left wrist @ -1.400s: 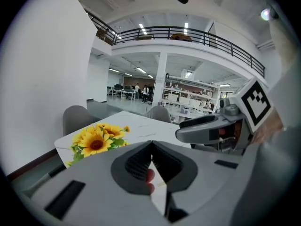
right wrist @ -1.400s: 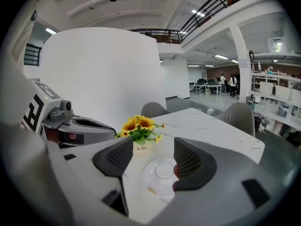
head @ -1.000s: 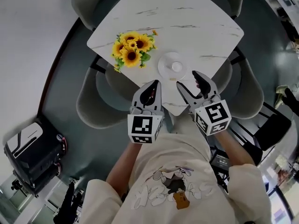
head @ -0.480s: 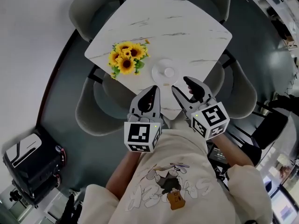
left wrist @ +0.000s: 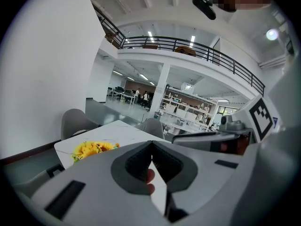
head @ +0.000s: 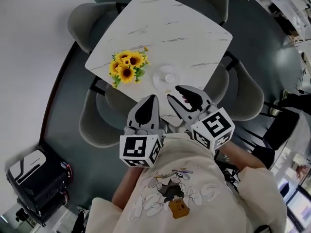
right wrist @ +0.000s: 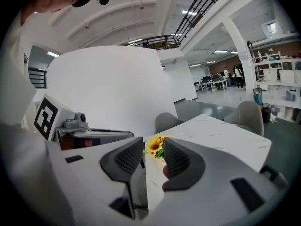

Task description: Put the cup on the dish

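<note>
A small white cup (head: 169, 77) stands on a white dish (head: 159, 80) near the front corner of the white marble table (head: 184, 30). Both grippers are held close to the person's chest, short of the table's corner and apart from the dish. My left gripper (head: 153, 97) (left wrist: 151, 145) is shut with nothing in it. The jaws of my right gripper (head: 173, 92) (right wrist: 153, 152) are closing, with a narrow gap still between the pads and nothing in that gap. Neither gripper view shows the cup or the dish.
A bunch of sunflowers (head: 125, 68) (left wrist: 94, 148) (right wrist: 155, 145) lies on the table left of the dish. Grey chairs (head: 95, 115) (head: 248, 98) surround the table. A black device (head: 34, 171) sits on the floor at lower left.
Both grippers have drawn back from the table's corner toward the person's body and drifted left. The right gripper's jaws have narrowed from wide open. The cup and dish have stayed in place.
</note>
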